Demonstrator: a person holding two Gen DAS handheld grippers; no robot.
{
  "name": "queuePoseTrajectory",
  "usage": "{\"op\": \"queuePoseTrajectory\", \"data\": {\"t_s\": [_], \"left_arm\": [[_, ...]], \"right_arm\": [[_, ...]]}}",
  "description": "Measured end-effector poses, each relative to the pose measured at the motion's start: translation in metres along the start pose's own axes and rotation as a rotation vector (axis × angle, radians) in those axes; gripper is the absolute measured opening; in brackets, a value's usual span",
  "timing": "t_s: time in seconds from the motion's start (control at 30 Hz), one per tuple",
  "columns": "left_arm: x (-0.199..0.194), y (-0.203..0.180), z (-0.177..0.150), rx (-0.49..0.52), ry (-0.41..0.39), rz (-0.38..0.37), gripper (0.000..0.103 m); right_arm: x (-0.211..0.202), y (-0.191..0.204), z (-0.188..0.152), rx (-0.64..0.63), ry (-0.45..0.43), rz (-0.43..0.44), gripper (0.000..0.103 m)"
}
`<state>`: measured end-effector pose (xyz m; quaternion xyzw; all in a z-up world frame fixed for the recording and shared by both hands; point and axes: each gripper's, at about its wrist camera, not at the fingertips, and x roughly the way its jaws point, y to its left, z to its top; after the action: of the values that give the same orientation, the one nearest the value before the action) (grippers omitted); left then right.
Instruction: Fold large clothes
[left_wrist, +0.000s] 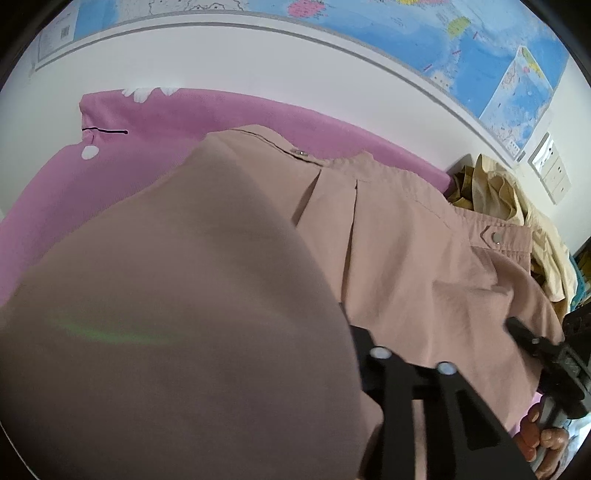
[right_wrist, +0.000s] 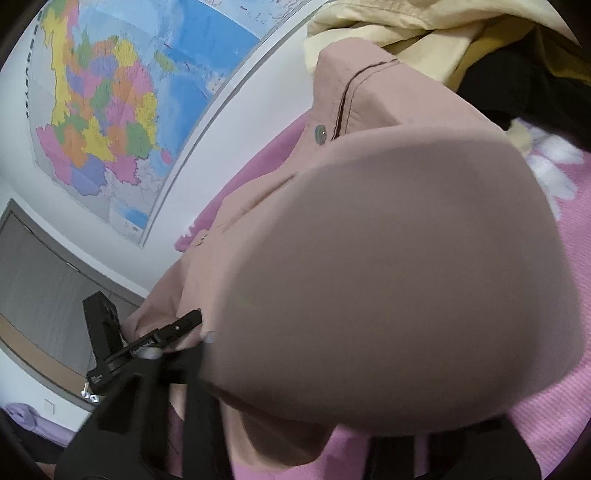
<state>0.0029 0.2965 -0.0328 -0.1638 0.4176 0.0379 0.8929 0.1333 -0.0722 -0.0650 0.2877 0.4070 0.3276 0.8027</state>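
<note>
garment: dusty-pink snap-button shirt (left_wrist: 406, 236) on pink blanket (left_wrist: 110, 173) | left gripper (left_wrist: 354, 354): we see it clamped on cloth | right gripper (right_wrist: 207, 354): grip hidden, we cannot tell

One dusty-pink garment (left_wrist: 406, 236), one pink blanket (left_wrist: 110, 177), two grippers (left_wrist: 369, 332) (right_wrist: 207, 354).

Dusty-pink snap-button garment (left_wrist: 406, 258) lies bunched on a pink blanket (left_wrist: 155, 155).

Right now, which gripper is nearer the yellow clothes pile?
Right. The right gripper grips the dusty-pink jacket on the side beside the yellow clothes pile; the left gripper grips it further left, farther from the pile.
</note>
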Motion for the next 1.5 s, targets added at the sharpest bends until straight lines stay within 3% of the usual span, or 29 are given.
{"op": "queuePoseTrajectory", "data": {"t_s": [0.1, 0.23, 0.3, 0.37, 0.43, 0.5, 0.57, 0.7, 0.73, 0.77, 0.8, 0.83, 0.87, 0.93, 0.97, 1.1, 1.23, 1.5], "left_arm": [[-0.018, 0.004, 0.002, -0.019, -0.024, -0.041, 0.018], [-0.050, 0.010, -0.007, -0.001, -0.049, -0.112, 0.020], [-0.046, 0.017, -0.014, 0.011, -0.012, -0.105, 0.032], [-0.032, 0.027, -0.017, -0.012, 0.033, -0.098, 0.036], [-0.021, 0.037, -0.019, -0.052, 0.060, -0.115, 0.043], [-0.019, 0.041, -0.017, -0.073, 0.046, -0.151, 0.051], [-0.015, 0.039, -0.012, -0.082, 0.057, -0.205, 0.067], [-0.006, 0.028, -0.004, -0.053, 0.046, -0.209, 0.081], [-0.004, 0.026, -0.003, -0.053, 0.043, -0.192, 0.078], [-0.001, 0.022, -0.001, -0.040, 0.039, -0.163, 0.074], [0.000, 0.020, 0.001, -0.028, 0.038, -0.141, 0.059], [0.002, 0.018, 0.002, -0.016, 0.034, -0.093, 0.043], [0.002, 0.018, 0.004, -0.010, 0.033, -0.070, 0.038], [0.000, 0.021, 0.006, -0.030, 0.031, -0.072, 0.021], [-0.002, 0.022, 0.008, -0.034, 0.027, -0.073, 0.018], [-0.025, 0.019, 0.030, -0.005, -0.025, -0.081, 0.014], [-0.062, 0.027, 0.069, 0.004, -0.125, -0.087, 0.013], [-0.127, 0.072, 0.143, -0.006, -0.324, 0.085, 0.013]], "right_arm": [[-0.015, 0.011, 0.000, -0.009, -0.023, 0.061, 0.021], [-0.041, 0.024, -0.013, -0.059, -0.007, 0.127, 0.020], [-0.039, 0.014, -0.019, -0.040, 0.040, 0.096, 0.027], [-0.033, 0.002, -0.021, -0.008, 0.056, 0.051, 0.040], [-0.028, -0.008, -0.019, 0.038, 0.056, 0.064, 0.048], [-0.022, -0.011, -0.015, 0.050, 0.041, 0.065, 0.058], [-0.012, -0.006, -0.010, 0.033, 0.033, 0.054, 0.066], [0.006, 0.005, 0.000, 0.001, 0.004, 0.028, 0.076], [0.010, 0.006, 0.003, 0.000, -0.004, 0.014, 0.076], [0.013, 0.007, 0.004, -0.003, -0.002, 0.011, 0.069], [0.019, 0.006, 0.006, -0.003, 0.014, 0.000, 0.061], [0.020, 0.001, 0.006, 0.009, 0.026, 0.003, 0.041], [0.022, -0.003, 0.007, 0.027, 0.034, 0.030, 0.032], [0.021, -0.004, 0.011, 0.039, 0.041, 0.058, 0.025], [0.019, 0.000, 0.014, 0.029, 0.042, 0.062, 0.022], [0.011, 0.035, 0.029, -0.044, 0.015, 0.088, 0.017], [0.009, 0.084, 0.051, -0.137, -0.015, 0.153, 0.016], [0.049, 0.191, 0.096, -0.295, -0.057, 0.298, 0.015]]}}
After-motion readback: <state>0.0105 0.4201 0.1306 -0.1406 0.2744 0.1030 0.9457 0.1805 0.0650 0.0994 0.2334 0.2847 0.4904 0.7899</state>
